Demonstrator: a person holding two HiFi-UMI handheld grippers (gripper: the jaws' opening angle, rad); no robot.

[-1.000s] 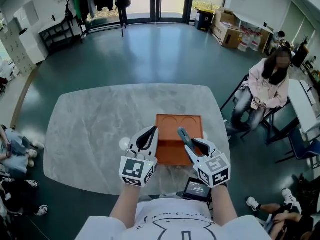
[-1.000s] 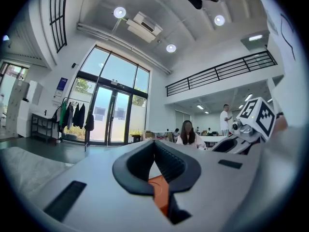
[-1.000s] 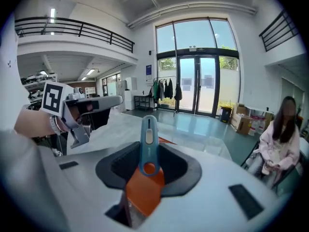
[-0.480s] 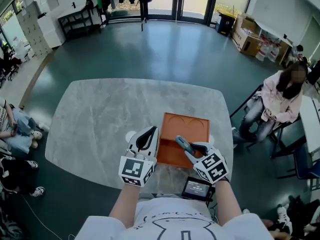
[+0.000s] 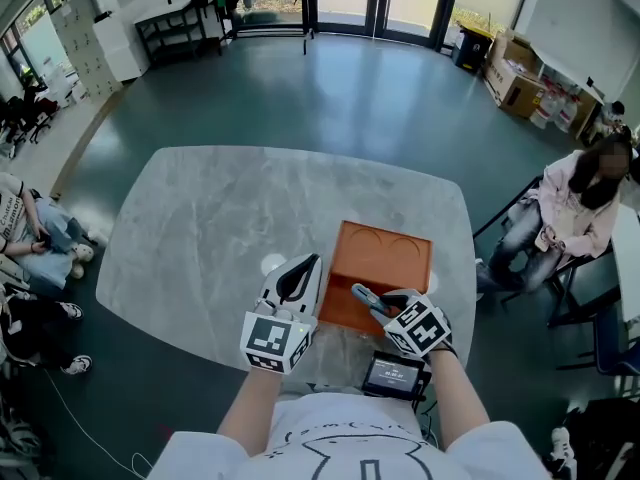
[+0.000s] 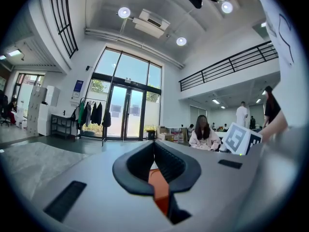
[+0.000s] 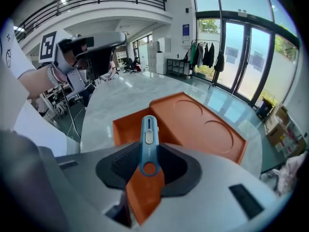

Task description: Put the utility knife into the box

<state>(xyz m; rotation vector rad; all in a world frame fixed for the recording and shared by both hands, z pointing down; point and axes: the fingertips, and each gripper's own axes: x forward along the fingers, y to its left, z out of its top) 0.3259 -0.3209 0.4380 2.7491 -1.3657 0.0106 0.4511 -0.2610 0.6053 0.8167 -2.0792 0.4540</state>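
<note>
A blue utility knife point(image 7: 147, 144) with a white slider sticks out between the jaws of my right gripper point(image 5: 388, 309), which is shut on it. The knife point(image 5: 363, 296) hangs over the near end of the orange box point(image 5: 383, 258), above its open compartment point(image 7: 126, 128). The box lid part with two round hollows point(image 7: 203, 127) lies beyond. My left gripper point(image 5: 291, 283) is held just left of the box, jaws together with nothing between them, pointing up and away over the table.
The grey marble table point(image 5: 230, 218) holds the box near its front right. A small screen device point(image 5: 394, 376) sits at the table's near edge below my right gripper. A seated person point(image 5: 585, 218) is off to the right; others sit on the floor at left.
The right gripper with the knife has dropped closer to the box's near end. The head view has shifted, so table and box sit further right. The left gripper stays put.
</note>
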